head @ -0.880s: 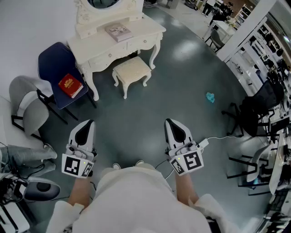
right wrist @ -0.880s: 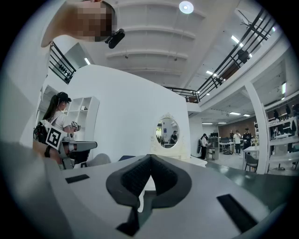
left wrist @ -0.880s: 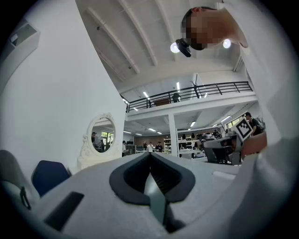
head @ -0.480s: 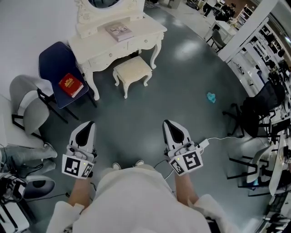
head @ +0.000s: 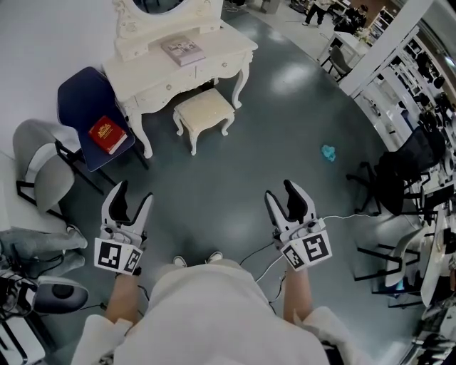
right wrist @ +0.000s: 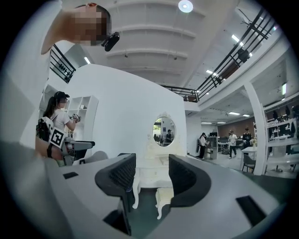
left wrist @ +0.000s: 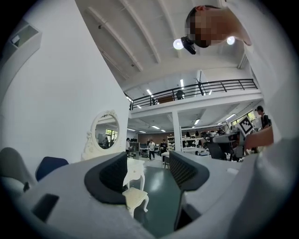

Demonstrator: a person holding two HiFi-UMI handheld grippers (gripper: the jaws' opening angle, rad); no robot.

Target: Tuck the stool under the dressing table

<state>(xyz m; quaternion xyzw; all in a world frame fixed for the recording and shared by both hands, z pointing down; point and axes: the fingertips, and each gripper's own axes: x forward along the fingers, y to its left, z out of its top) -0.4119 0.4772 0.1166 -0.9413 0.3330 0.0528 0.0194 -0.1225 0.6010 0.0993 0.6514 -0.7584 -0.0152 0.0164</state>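
1. At the far left a grey chair (head: 39,171) stands by the white wall. Just beside it is a blue chair (head: 82,107) with a red book (head: 107,134) lying on its seat.
2. The cream dressing table (head: 217,53) stands against the wall next to the blue chair. It carries an oval mirror (head: 160,7) and a flat book (head: 182,50) on its top.
3. The stool (head: 204,108), cream like the table, stands upright on the grey floor (head: 235,171). It is just in front of the table's knee gap, between the two front legs, with most of its seat out in the open.
4. Further right a small teal thing (head: 328,152) lies on the floor, well apart from the stool. Black office chairs (head: 406,171) crowd the right edge.
5. Only bare floor lies between the person and the stool.
6. The left gripper (head: 134,191) is held out low in front of the body and about level. Its jaws are spread fairly wide with nothing between the pads.
7. The right gripper (head: 283,194) is held level beside it, well apart. Its jaws are likewise apart and empty, and a white cable (head: 335,217) trails from it.
8. The stool is well ahead of both grippers and touched by neither. In the left gripper view it shows far off in the gap between the jaws. In the right gripper view it shows there with the table behind it.
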